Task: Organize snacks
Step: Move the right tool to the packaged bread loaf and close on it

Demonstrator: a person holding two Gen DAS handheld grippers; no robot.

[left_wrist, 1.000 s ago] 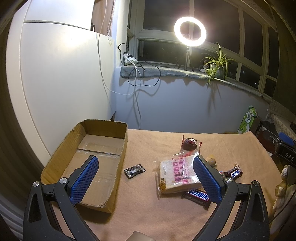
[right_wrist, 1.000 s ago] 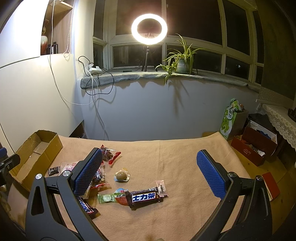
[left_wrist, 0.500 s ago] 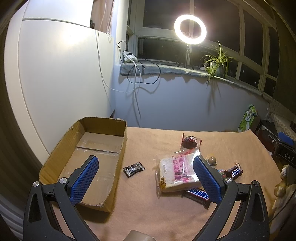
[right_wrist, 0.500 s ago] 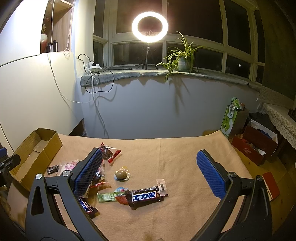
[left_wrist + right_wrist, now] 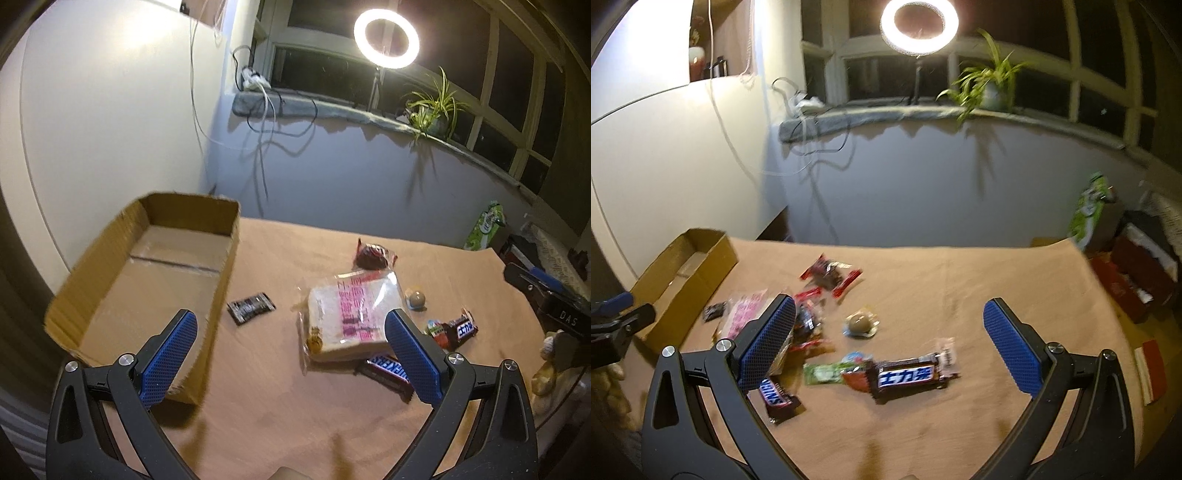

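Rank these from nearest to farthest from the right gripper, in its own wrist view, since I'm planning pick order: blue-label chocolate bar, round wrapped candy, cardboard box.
1. Blue-label chocolate bar: just ahead of the right gripper, centre.
2. Round wrapped candy: beyond the bar, slightly left.
3. Cardboard box: far left edge of the cloth.

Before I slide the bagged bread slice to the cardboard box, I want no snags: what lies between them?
Only a small black snack packet on the tan cloth, between the open brown cardboard box and clear-bagged bread slice, in the left wrist view.
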